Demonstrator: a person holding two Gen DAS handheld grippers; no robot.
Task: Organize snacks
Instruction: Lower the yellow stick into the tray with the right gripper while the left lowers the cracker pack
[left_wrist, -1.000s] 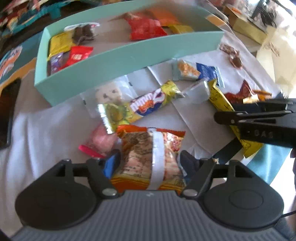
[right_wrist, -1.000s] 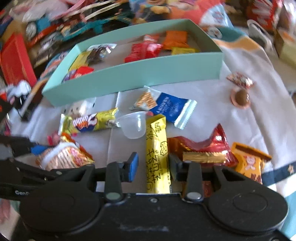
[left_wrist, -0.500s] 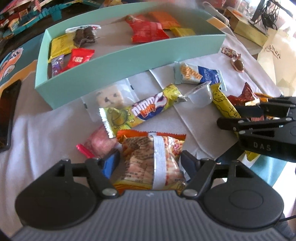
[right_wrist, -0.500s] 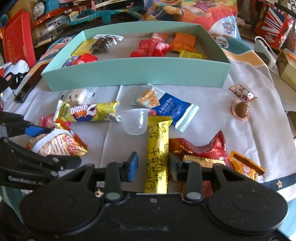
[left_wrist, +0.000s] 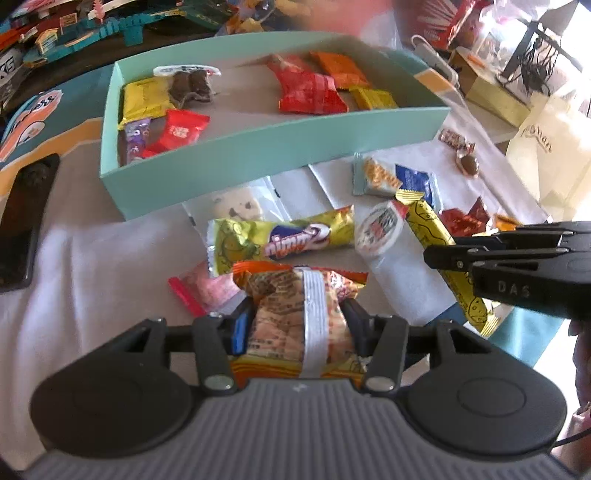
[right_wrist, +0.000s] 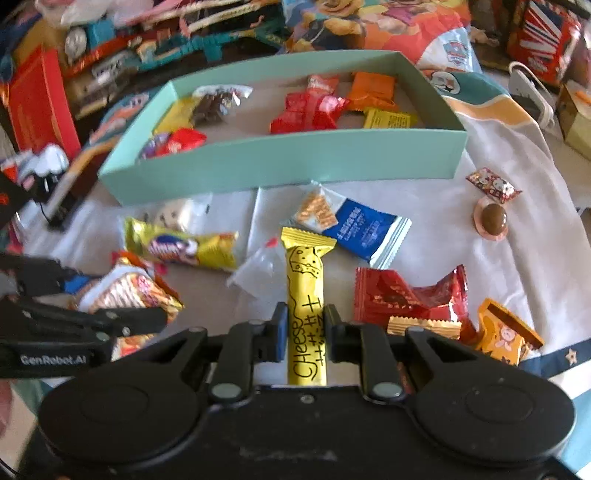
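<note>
An orange snack bag (left_wrist: 288, 291) with a white seam stands between the fingers of my left gripper (left_wrist: 299, 325). Its jaws are closing and the pads pinch the bag's sides. A yellow cheese bar (right_wrist: 304, 273) lies lengthwise in my right gripper (right_wrist: 306, 332), whose jaws are closing with the pads against it. In the left wrist view the right gripper (left_wrist: 436, 254) reaches in from the right over that bar. The teal box (left_wrist: 258, 162) behind holds several wrapped snacks.
On the white cloth lie a yellow nimm2 packet (left_wrist: 291, 236), a wrapped cookie (left_wrist: 236, 206), a pink candy (left_wrist: 210, 288), a tipped clear cup (left_wrist: 380, 229), a blue-white packet (right_wrist: 354, 225), red foil packs (right_wrist: 406, 295), an orange pack (right_wrist: 506, 332) and a chocolate ball (right_wrist: 493, 218). A black phone (left_wrist: 26, 218) lies left.
Both pairs of jaws have narrowed onto their snacks. The orange bag is now squeezed and crumpled. The clear cup has tipped over beside the yellow bar.
</note>
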